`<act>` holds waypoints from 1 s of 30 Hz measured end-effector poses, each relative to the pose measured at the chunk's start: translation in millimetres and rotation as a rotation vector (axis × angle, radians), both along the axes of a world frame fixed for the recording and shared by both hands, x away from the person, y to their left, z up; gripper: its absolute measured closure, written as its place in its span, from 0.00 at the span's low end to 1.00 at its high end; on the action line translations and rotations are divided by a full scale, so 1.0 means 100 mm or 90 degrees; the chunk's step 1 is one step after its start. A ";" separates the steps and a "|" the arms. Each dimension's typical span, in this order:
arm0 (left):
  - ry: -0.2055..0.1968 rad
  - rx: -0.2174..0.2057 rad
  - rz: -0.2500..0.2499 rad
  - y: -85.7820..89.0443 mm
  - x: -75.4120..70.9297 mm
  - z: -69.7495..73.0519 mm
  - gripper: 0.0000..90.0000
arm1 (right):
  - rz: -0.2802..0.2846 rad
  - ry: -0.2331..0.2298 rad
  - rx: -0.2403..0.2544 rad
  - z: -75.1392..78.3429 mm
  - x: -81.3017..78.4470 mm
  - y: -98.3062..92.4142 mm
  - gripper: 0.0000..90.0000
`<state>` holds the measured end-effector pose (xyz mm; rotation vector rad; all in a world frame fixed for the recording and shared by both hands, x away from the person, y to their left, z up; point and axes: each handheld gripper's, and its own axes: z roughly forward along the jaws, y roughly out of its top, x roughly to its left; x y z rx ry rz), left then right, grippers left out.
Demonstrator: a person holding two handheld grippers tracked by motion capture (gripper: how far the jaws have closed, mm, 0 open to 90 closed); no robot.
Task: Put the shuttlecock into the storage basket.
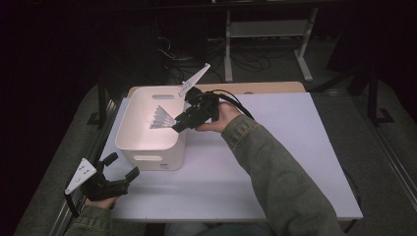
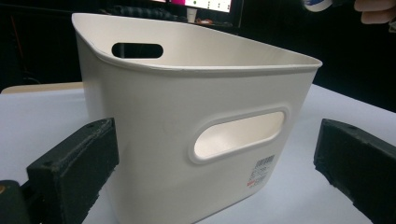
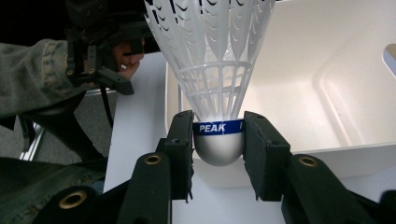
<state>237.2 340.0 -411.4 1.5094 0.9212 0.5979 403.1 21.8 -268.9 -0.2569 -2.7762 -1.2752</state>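
Right gripper (image 3: 218, 140) is clamped on the cork base of a white shuttlecock (image 3: 210, 60), centre of its own view, pads pressing the blue band from both sides; in the high view the shuttlecock (image 1: 162, 119) hangs over the open cream bin (image 1: 147, 147), left of centre. Left gripper (image 1: 120, 164) sits at lower left on the white table (image 1: 295, 147), jaws wide apart and holding nothing, just beside the bin's near wall.

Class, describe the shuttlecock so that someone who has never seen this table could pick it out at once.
Start at the white table and find the cream bin with handle slots near its left side. Over the bin's open top, the right gripper is shut on the shuttlecock. It is the lone white mesh-skirted cone, with a rounded base and a blue band reading PEAK.
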 end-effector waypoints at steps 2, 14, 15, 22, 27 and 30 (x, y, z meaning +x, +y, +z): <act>0.002 0.004 -0.001 0.00 0.00 0.00 0.00 | -0.009 0.004 0.007 -0.03 0.00 0.02 0.70; 0.000 -0.001 0.000 0.00 0.00 0.00 0.00 | -0.037 0.005 0.023 -0.13 0.04 0.17 0.70; 0.000 -0.001 0.000 0.00 0.00 0.00 0.00 | -0.039 0.005 0.025 -0.14 0.03 0.18 0.70; -0.001 0.000 0.000 0.00 0.00 0.00 0.00 | -0.041 0.011 0.033 -0.21 0.02 0.29 0.70; -0.002 0.001 -0.001 0.00 0.00 0.00 0.00 | -0.041 0.022 0.032 -0.26 0.04 0.33 0.70; -0.004 0.003 -0.002 0.01 0.00 0.00 0.00 | -0.044 0.029 0.033 -0.28 0.04 0.34 0.70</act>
